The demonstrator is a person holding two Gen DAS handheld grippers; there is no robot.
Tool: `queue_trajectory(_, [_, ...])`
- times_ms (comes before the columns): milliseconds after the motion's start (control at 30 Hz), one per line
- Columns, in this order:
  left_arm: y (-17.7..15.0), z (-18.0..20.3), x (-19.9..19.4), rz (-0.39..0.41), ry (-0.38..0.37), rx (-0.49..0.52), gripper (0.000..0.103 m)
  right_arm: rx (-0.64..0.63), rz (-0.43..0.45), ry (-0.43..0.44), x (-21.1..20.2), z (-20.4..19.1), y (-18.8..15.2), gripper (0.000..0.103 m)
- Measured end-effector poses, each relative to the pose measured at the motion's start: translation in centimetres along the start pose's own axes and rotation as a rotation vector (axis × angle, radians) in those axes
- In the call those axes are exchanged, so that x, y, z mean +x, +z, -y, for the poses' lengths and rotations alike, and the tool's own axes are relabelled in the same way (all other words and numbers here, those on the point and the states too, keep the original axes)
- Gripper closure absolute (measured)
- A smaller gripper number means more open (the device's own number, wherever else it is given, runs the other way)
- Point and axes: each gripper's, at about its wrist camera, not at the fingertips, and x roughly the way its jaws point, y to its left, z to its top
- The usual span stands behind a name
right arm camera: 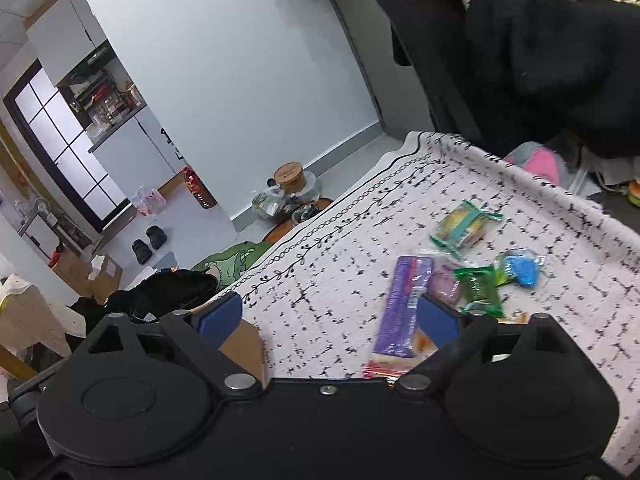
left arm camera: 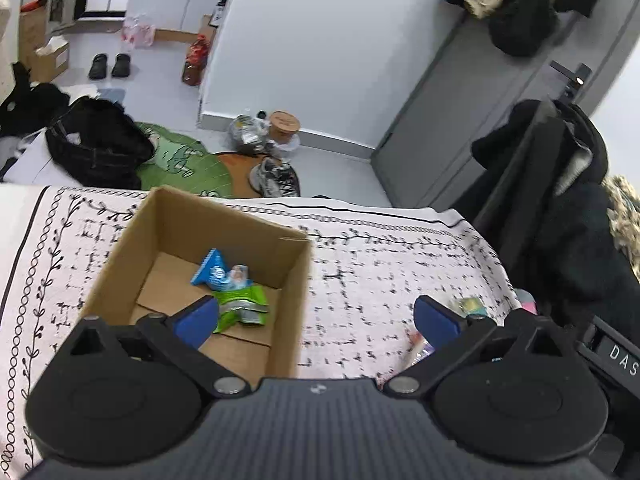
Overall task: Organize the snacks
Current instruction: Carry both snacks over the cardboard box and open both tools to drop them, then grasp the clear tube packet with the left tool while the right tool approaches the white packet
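Both claws are spread wide with nothing between their pads. My left gripper (left arm camera: 316, 316) hangs over the near right corner of the cardboard box (left arm camera: 294, 280), its left pad above the box floor and its right pad out over the patterned tablecloth (left arm camera: 360, 264). My right gripper (right arm camera: 330, 316) hangs above the cloth, with a corner of the same box just under its left pad.

Inside the box, ahead of and slightly left of the left claw, lie a blue packet (left arm camera: 214, 268) and a green packet (left arm camera: 240, 306), touching each other.

The loose snacks sit ahead and to the right of the right claw. The long purple packet (right arm camera: 402, 304) runs along the inside of the right pad, its near end passing under the finger. Just beyond are a dark green sachet (right arm camera: 480, 290), a blue-filled wrapper (right arm camera: 522, 268) and, farther off, a clear-wrapped cake with green ends (right arm camera: 464, 224).

I judge all of these light, thin-film packets: crinkly, slippery, and easily crushed where the filling is soft. The purple one looks the stiffest; I would take it across its narrow width near the middle, so it neither droops nor slides out. The small sachets I would pinch across the filled body, not the flat sealed edges, and gently. The cloth may bunch if the pads drag on it.
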Motion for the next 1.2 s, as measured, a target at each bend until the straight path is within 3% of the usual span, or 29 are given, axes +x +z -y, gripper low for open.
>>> queue_trajectory(200, [-0.7,2.4,-0.5,-0.005,-0.022,0.056,0.0,0.02,0.027,-0.029,-1.6,2.3,0.3,0.0])
queue_trajectory(567, [-2.2,5.7,-0.5,-0.023,-0.023,0.14,0.0,0.013,0.047,-0.083,-3.5,5.2,1.0,0.0])
queue_trajectory(900, [-3.9,8.4,-0.3,-0.059,-0.009,0.222,0.0,0.054,0.002,-0.087,-3.4,8.4,0.1,0.0])
queue_trajectory(1200, [-5.9,9.4,1.3,-0.129,0.02,0.229,0.0,0.105,-0.052,-0.082,-2.3,10.2,-1.1,0.001])
